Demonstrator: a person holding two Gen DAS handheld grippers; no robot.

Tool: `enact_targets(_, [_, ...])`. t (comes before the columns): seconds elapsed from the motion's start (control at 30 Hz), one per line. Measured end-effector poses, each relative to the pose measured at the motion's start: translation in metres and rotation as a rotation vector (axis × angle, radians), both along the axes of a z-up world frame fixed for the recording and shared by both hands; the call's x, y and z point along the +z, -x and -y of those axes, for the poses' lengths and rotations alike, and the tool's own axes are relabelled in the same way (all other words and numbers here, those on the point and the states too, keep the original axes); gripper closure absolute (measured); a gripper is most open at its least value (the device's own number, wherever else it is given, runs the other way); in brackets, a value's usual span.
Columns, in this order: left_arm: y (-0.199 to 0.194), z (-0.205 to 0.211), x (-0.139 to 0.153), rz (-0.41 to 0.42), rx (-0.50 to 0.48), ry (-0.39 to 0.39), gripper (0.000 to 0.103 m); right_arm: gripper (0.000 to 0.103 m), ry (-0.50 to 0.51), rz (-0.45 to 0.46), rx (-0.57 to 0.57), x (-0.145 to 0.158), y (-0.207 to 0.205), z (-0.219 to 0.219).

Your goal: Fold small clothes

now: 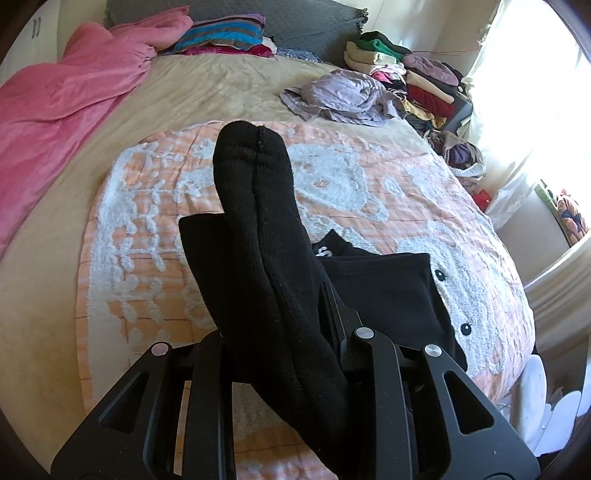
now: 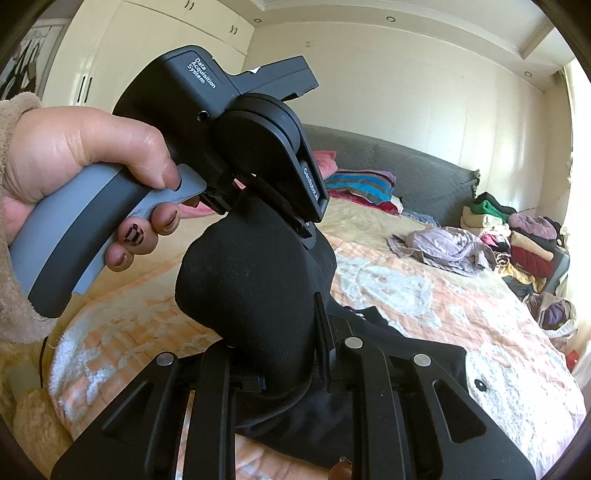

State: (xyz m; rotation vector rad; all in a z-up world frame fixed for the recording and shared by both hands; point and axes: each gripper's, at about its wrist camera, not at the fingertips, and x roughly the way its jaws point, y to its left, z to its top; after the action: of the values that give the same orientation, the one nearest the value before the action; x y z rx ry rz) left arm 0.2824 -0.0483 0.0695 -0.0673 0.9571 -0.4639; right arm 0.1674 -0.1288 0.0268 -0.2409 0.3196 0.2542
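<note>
A thick black sock [image 1: 255, 192] is held up between both grippers above the bed. In the left wrist view my left gripper [image 1: 258, 262] is shut on it, and the toe end sticks up past the fingers. In the right wrist view my right gripper [image 2: 280, 332] is shut on the same sock [image 2: 243, 280] near its bulging lower end. Above it, a person's hand [image 2: 74, 147] holds the left gripper [image 2: 273, 210], which pinches the sock's upper end. A folded black garment [image 1: 388, 291] lies on the orange-and-white blanket [image 1: 147, 221] under the grippers.
A crumpled lilac garment [image 1: 343, 96] lies farther back on the beige bedspread. A heap of mixed clothes [image 1: 417, 77] fills the far right corner by the bright window. A pink blanket [image 1: 62, 96] lies along the left side. A striped folded stack [image 1: 225, 35] rests at the grey headboard.
</note>
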Motion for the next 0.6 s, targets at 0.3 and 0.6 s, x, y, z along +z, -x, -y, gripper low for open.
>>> enact_targets(0.3, [0.008, 0.036, 0.006, 0.011, -0.033, -0.009, 0.086, 0.085, -0.045, 0.0, -0.039, -0.001, 0.007, 0.031])
enact_targets(0.6, [0.01, 0.079, 0.001, -0.004, -0.071, -0.003, 0.086, 0.085, -0.083, -0.015, -0.083, -0.007, 0.009, 0.064])
